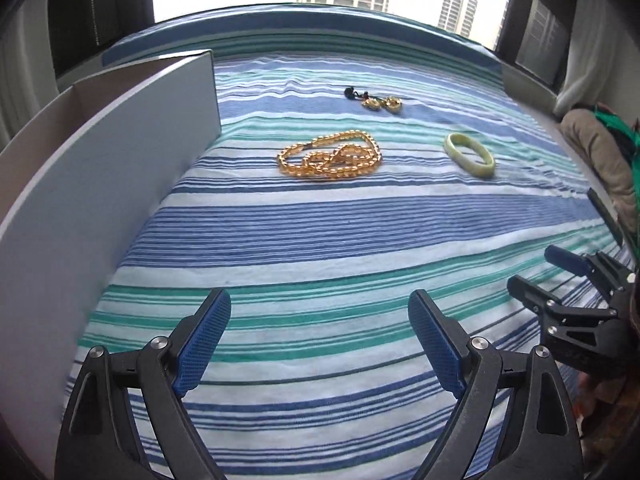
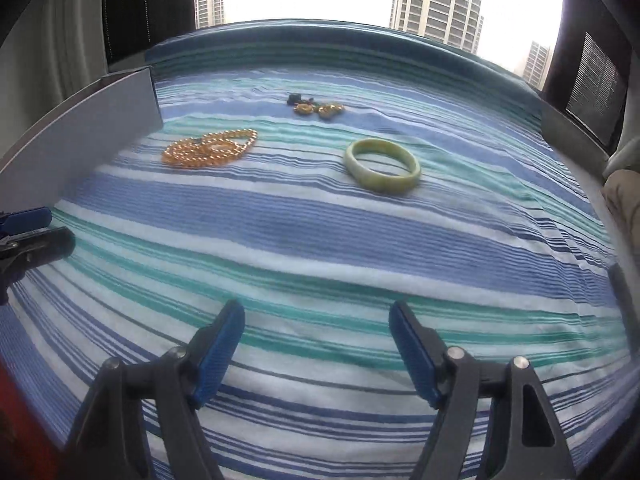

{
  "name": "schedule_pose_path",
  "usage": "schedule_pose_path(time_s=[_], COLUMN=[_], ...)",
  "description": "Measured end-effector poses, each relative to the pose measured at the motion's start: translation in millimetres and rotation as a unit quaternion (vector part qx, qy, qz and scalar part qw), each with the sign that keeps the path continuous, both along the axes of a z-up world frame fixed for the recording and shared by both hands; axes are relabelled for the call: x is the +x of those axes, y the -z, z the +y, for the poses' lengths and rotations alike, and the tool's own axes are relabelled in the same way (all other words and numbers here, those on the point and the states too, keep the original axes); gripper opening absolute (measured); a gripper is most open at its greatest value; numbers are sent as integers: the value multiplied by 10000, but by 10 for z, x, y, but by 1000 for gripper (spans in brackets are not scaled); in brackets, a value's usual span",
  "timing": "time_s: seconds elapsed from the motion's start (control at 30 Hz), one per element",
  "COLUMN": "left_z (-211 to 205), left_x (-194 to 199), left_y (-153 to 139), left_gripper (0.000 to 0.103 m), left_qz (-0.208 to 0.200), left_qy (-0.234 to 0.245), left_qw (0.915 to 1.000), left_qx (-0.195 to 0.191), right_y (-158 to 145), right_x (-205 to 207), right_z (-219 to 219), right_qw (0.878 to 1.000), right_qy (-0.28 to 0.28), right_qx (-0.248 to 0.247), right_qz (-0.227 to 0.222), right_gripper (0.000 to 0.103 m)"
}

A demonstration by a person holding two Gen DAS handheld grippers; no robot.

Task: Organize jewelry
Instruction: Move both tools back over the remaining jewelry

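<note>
Blurring at the far end of the striped cloth (image 1: 320, 240) leaves the small gold pieces with a dark clasp (image 1: 378, 100) hard to identify. A grey box (image 1: 120, 152) is cut off at left. Amber bead necklace (image 1: 330, 156) and green bangle (image 2: 382, 164) lie apart, open cloth before them. Left gripper (image 1: 320, 344) and right gripper (image 2: 316, 352) angle downward, jaws wide, holding nothing.
</note>
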State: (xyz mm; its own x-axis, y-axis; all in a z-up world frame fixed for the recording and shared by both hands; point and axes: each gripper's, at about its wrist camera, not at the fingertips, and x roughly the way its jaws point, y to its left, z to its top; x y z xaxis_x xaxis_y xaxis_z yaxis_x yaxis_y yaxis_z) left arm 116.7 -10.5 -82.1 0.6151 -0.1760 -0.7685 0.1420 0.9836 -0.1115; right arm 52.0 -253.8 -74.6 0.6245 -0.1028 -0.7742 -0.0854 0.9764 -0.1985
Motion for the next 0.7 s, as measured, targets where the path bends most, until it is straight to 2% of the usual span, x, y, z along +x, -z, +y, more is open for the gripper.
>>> schedule_pose_path(time_s=[0.07,0.17,0.27,0.47,0.7], left_z=[-47,-45,-63,-59,-57], left_x=[37,25,-33,-56,-59], left_y=[100,204,225,257,268], left_gripper=[91,91,94,102,103], left_qz=[136,276,167,110,14], left_qy=[5,-37,-83,-146,-128], left_qw=[9998,9996,9995,9994,9995], left_qx=[121,103,265,300,297], right_y=[37,51,69,87,94], right_x=[16,15,34,43,40], right_z=[9,45,56,14,15], right_qw=[10000,10000,9999,9996,9996], right_qy=[1,-42,-37,30,37], right_qx=[40,77,141,277,291], right_qz=[29,11,-22,-29,-56], right_gripper=[76,76,77,82,83])
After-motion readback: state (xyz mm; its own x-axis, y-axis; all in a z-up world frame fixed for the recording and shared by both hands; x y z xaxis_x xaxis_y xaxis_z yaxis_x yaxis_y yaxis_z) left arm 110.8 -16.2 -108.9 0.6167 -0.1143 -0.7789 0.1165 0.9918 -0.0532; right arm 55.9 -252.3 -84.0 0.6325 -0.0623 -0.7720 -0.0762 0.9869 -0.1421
